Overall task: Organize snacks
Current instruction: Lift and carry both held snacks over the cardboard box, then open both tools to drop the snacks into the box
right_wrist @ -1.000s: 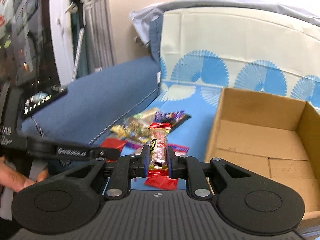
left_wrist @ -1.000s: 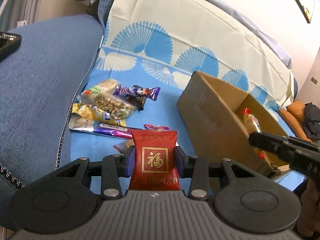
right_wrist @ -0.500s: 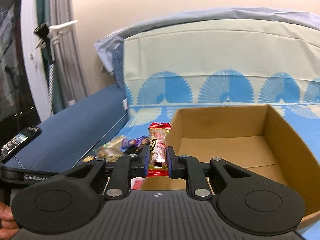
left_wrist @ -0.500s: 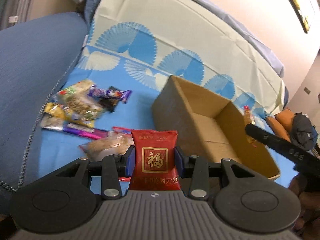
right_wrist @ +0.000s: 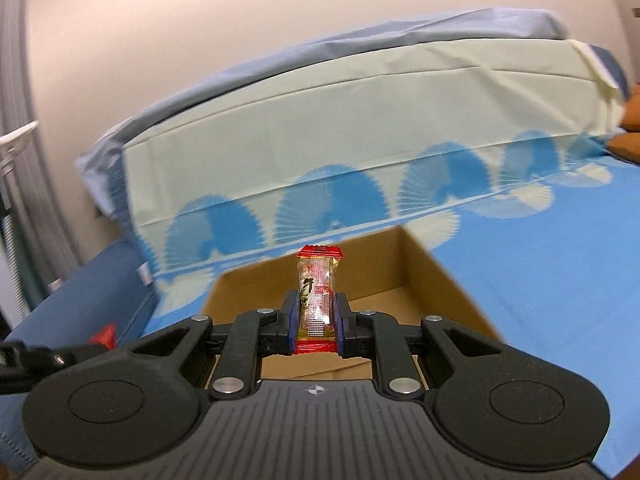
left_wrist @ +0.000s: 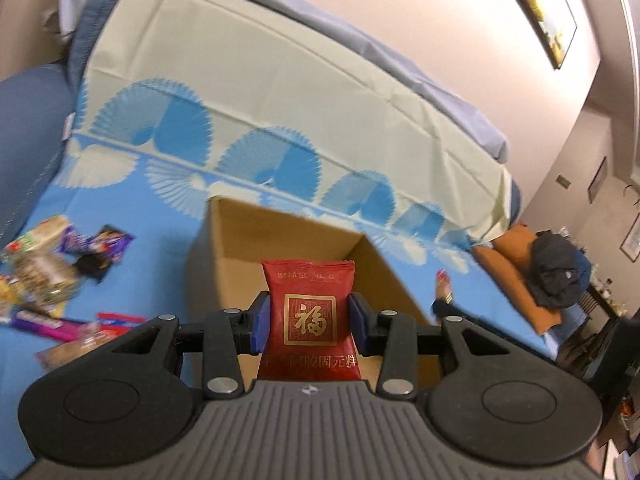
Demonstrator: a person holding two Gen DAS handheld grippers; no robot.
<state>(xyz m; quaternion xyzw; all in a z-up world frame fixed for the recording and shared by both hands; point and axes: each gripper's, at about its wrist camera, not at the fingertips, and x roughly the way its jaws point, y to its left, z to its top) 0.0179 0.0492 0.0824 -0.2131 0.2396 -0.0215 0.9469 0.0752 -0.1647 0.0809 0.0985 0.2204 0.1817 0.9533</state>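
My left gripper (left_wrist: 309,316) is shut on a red snack packet (left_wrist: 310,312) with a gold character, held above the near end of the open cardboard box (left_wrist: 236,248). My right gripper (right_wrist: 317,320) is shut on a small clear candy bar with red ends (right_wrist: 317,292), held over the same box (right_wrist: 432,276). The right gripper's tip with the candy shows at the box's right side in the left wrist view (left_wrist: 442,296). The left gripper's arm and a bit of its red packet (right_wrist: 102,336) show at the left of the right wrist view.
A pile of loose snack packets (left_wrist: 52,276) lies on the blue patterned cloth left of the box. A blue cushion (left_wrist: 24,132) rises at far left. An orange pillow with a dark garment (left_wrist: 556,276) lies at the right. The pale backrest (right_wrist: 360,120) stands behind.
Both grippers have moved right, from over the snack pile to over the box, each still holding its snack. The pile has slid to the left edge of the left wrist view.
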